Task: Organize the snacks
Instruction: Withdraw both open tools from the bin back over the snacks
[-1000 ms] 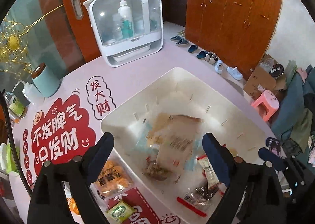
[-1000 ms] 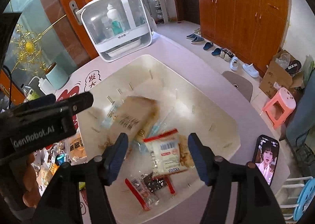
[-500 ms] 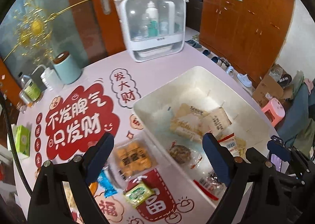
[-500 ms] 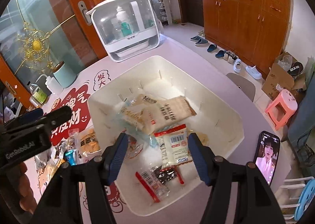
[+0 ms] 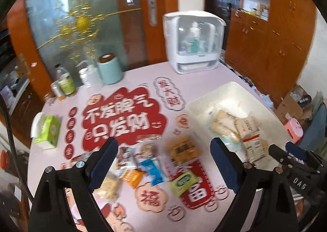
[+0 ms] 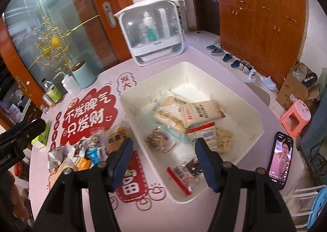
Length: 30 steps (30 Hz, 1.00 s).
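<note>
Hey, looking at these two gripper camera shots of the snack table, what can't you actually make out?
- Loose snack packets, left wrist view: motion blur smears their labels.
- Snacks at the near end of the white bin, right wrist view: the right gripper fingers cover part of them.
- Bottles in the white cabinet: frosted door, too small to identify.
- Green tissue box, right wrist view: left gripper hides most.

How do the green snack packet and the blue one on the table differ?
The small yellow-green snack packet lies nearer the white plastic bin and apart from the heap; the blue snack packet sits within the pile, beside an orange packet. Both lie flat on the pink table, outside the bin.
</note>
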Motion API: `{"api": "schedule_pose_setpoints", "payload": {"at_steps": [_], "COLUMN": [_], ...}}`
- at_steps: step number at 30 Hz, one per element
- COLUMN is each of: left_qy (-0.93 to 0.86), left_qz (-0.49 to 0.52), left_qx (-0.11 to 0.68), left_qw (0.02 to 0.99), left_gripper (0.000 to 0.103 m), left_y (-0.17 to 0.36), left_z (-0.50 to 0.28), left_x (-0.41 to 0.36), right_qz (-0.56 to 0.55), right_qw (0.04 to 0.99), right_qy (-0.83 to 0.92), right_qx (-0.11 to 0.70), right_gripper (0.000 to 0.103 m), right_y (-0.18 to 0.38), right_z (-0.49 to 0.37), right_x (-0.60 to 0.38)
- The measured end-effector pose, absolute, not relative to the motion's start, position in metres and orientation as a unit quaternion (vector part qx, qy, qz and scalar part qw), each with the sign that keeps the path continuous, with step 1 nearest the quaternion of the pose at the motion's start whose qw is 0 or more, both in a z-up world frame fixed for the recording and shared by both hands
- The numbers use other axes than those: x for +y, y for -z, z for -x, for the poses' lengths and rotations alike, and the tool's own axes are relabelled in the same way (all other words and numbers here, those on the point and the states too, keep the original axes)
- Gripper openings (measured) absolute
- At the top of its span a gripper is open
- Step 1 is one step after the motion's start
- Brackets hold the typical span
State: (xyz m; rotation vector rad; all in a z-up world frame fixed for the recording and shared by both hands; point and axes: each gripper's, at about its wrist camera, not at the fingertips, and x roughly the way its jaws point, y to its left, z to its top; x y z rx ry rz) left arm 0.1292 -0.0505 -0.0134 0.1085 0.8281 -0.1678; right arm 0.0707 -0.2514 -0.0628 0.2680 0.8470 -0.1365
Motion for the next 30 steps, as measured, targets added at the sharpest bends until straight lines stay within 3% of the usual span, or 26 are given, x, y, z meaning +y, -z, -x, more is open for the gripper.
{"api": "schedule_pose_setpoints", "payload": {"at_steps": [19, 30], "left_qy": [-0.037, -0.053], "left_qz": [0.013, 0.008], "left_qx": [0.393, 0.444], "left_qw": [0.919, 0.894], "left_gripper": [0.091, 0.091], "left_y": [0.011, 0.064], "left_z": [-0.086, -0.099], "left_x": [0.118, 0.148], "right_qz": [-0.069, -0.07], "right_qw": [0.915, 0.897], "right_qy": [0.016, -0.018], "right_qx": [0.396, 0.436], "right_gripper": [0.064, 0.064], "right_y": [0.037, 0.068], "right_z": [-0.065, -0.082], "right_x": [-0.165, -0.138]}}
